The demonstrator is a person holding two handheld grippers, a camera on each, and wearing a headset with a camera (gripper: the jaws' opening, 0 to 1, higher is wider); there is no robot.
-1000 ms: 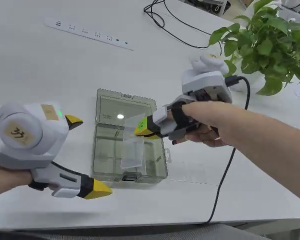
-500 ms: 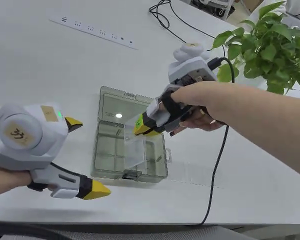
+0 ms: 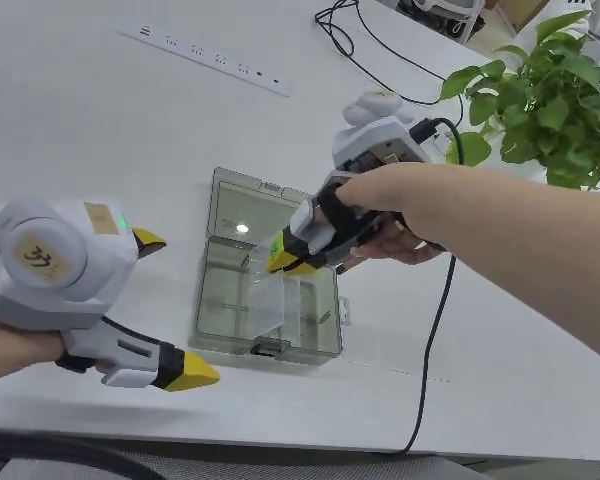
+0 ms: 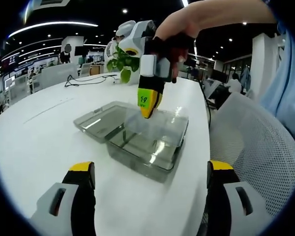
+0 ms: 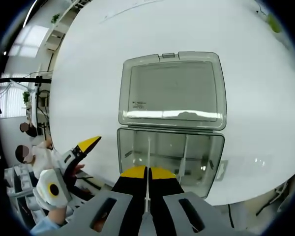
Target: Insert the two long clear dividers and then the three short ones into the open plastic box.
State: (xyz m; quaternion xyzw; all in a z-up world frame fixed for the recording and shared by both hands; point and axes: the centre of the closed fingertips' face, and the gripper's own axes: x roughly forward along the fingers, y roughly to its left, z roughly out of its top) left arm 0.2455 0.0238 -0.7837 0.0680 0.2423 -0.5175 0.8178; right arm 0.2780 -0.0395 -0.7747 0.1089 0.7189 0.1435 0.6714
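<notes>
- The white bench [image 3: 80, 130] is carrying everything, and a leafy plant [image 3: 550, 100] is standing at its far right corner.
- The box [image 3: 202, 300] is lying open in front of you. Its lid [image 3: 250, 205] is lying flat on the bench on the far side of the base.
- Your left gripper [image 3: 170, 306] is hovering near you, just left of the box. Its jaws are spread wide and are holding nothing. In the left gripper view they are pointing across the bench at the box.
- Your right gripper [image 3: 280, 262] is reaching in from the right and pointing down over the box base. Its jaws are pressed together on the top edge of a clear divider [image 3: 265, 300].
- That divider is hanging upright below the jaws, and its lower part is reaching into the base near the middle. In the right gripper view you are seeing it edge-on, as a thin line running toward the hinge side. You cannot tell whether it is sitting in its slots.
- A second thin upright line is showing just to the right of it inside the base. It is looking like another divider, but it is too faint to be sure.
- A black cable [image 3: 435, 340] is trailing from the right gripper toward the near edge of the bench.
- A white power strip [image 3: 205, 60] is lying well beyond the lid.
</notes>
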